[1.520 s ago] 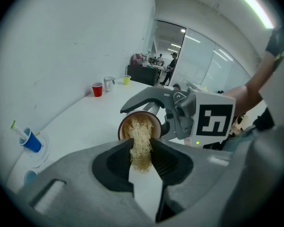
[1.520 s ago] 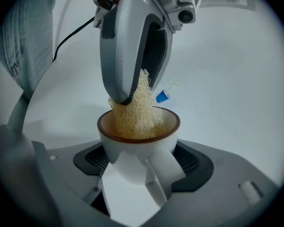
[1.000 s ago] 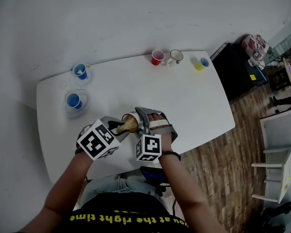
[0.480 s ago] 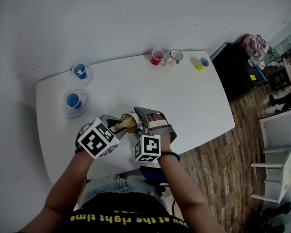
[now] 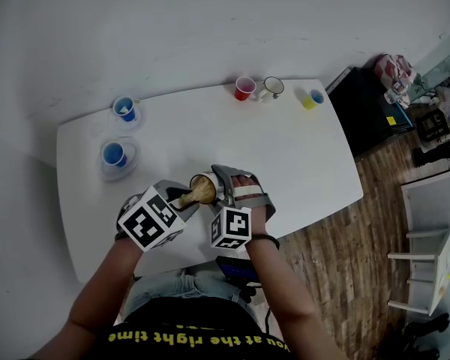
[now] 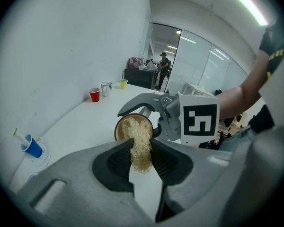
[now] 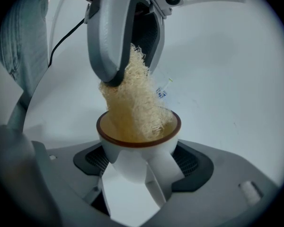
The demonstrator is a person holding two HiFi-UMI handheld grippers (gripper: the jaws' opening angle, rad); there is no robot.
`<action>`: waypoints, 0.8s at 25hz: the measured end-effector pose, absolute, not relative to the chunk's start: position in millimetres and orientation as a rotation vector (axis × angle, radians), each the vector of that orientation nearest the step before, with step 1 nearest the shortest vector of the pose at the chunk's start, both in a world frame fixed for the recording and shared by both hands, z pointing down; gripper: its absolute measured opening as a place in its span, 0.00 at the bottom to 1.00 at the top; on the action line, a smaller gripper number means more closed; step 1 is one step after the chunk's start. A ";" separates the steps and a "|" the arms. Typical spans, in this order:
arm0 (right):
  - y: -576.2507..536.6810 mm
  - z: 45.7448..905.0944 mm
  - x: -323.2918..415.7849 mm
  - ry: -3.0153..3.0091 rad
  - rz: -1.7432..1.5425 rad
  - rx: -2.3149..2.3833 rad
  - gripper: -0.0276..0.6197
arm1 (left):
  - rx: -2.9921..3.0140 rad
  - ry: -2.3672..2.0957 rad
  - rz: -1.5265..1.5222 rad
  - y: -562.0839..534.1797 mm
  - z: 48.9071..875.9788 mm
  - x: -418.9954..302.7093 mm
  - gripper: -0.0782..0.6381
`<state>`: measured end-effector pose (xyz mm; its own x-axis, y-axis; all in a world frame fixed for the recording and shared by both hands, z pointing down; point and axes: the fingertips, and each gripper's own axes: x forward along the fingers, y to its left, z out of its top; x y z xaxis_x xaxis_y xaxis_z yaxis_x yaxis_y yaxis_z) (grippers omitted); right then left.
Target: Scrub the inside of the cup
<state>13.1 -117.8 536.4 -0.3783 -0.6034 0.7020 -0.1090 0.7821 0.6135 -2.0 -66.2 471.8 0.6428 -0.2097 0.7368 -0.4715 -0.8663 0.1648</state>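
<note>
A white cup (image 7: 139, 148) with a brown rim and a tan inside sits between the pads of my right gripper (image 7: 141, 167), which is shut on it. In the head view the cup (image 5: 203, 189) is near the table's front edge. My left gripper (image 6: 143, 160) is shut on a tan fibrous loofah scrubber (image 6: 140, 143), whose far end is pushed into the cup's mouth (image 6: 132, 126). From the right gripper view the loofah scrubber (image 7: 135, 103) fills most of the cup's opening, and the left gripper's fingers (image 7: 106, 41) come down from above.
On the white table (image 5: 300, 156) stand two blue cups on clear saucers (image 5: 114, 156) (image 5: 124, 110) at the left. A red cup (image 5: 244, 88), a white mug (image 5: 270, 88) and a yellow cup (image 5: 310, 98) line the far edge. Wooden floor lies right of the table.
The left gripper has shifted slightly, working the loofah scrubber in the cup. The right gripper and cup have barely moved.
</note>
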 end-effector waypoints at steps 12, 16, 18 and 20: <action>-115.7 530.3 18.4 -1.923 -0.563 0.570 0.65 | 2.514 -0.581 1.133 -66.7 471.2 -12.1 0.25; -114.4 530.8 18.7 -1.929 -0.553 0.575 0.65 | 2.525 -0.522 1.133 -59.2 471.9 -4.1 0.25; -113.4 530.7 18.7 -1.932 -0.548 0.576 0.65 | 2.548 -0.492 1.126 -56.4 467.8 3.7 0.25; -113.2 530.3 19.4 -1.935 -0.543 0.579 0.65 | 2.569 -0.483 1.117 -56.4 463.5 8.6 0.25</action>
